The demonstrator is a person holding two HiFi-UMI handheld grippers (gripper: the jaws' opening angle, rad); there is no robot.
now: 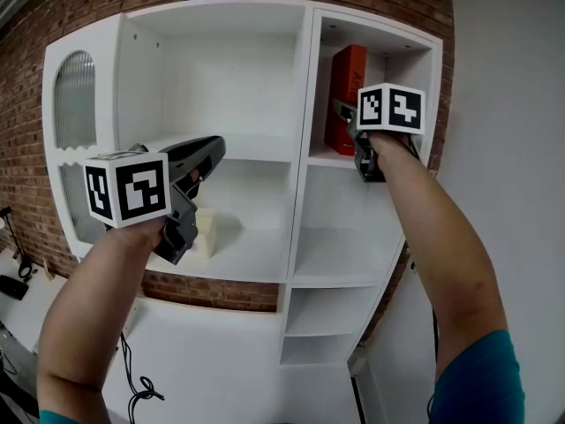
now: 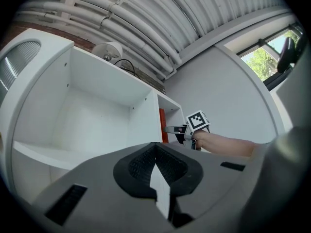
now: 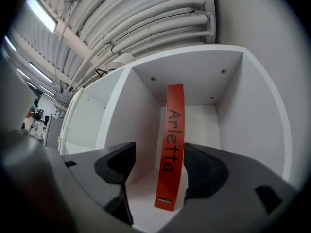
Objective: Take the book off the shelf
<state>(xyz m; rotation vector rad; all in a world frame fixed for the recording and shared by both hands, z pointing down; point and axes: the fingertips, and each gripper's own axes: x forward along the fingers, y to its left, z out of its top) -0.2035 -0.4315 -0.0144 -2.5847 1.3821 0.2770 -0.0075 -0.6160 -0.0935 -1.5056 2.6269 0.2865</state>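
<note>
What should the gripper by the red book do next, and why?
Probably ease the right gripper a little forward so its jaws straddle the red book before closing. The book stands upright on the shelf, its spine lined up with the gap between the open jaws, not yet gripped.

The book (image 1: 346, 95) stands upright in the top right compartment of the shelf unit (image 1: 300, 193). The right gripper (image 3: 160, 161) is just before it, the book's spine between its jaws. The left gripper (image 1: 207, 153) is before the wide left compartment, with a small box (image 1: 205, 230) on the shelf behind it.
</note>
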